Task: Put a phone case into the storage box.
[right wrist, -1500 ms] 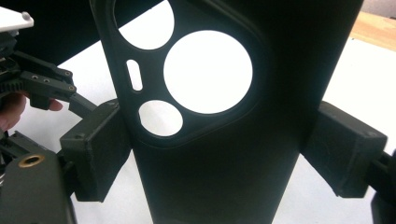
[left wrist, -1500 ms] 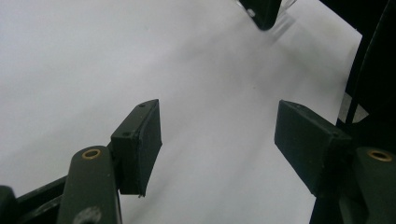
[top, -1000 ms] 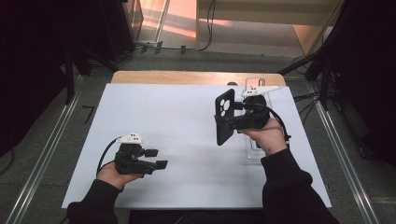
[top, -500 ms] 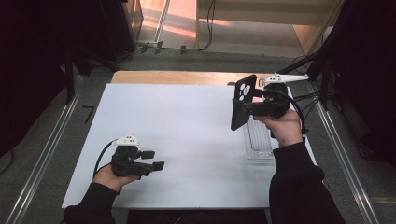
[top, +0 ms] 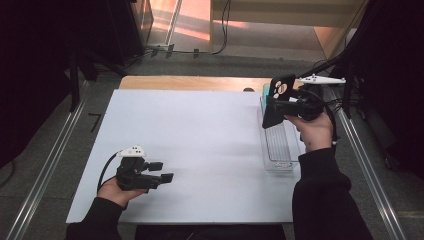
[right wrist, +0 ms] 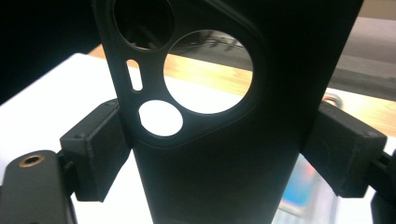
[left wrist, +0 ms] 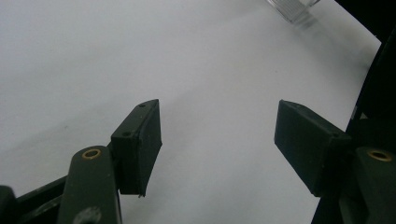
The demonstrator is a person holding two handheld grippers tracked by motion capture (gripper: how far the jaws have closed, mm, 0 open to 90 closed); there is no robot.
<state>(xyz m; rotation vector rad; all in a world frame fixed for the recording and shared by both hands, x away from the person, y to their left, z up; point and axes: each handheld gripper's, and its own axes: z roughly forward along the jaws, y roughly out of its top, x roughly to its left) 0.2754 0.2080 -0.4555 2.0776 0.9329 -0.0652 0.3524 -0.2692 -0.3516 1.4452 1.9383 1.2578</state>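
Note:
A black phone case (top: 276, 100) with round camera cut-outs stands upright between the jaws of my right gripper (top: 280, 106), held above the far end of a clear plastic tray (top: 278, 150) at the table's right. In the right gripper view both pads (right wrist: 100, 149) press on the sides of the phone case (right wrist: 224, 140). My left gripper (top: 162, 172) rests low over the white table sheet (top: 200, 145) near the front left, jaws open. The left gripper view has its pads (left wrist: 142, 142) wide apart with bare white sheet between them.
Something teal (top: 268, 91) sits at the far end of the tray, partly hidden by the case. A wooden strip (top: 190, 82) borders the table's far edge. Metal rails (top: 45, 170) run along both sides. Dark equipment and cables stand beyond the right edge.
My right hand has carried the phone case toward the far right, from mid-table to above the tray's far end. The left hand has stayed near the front left.

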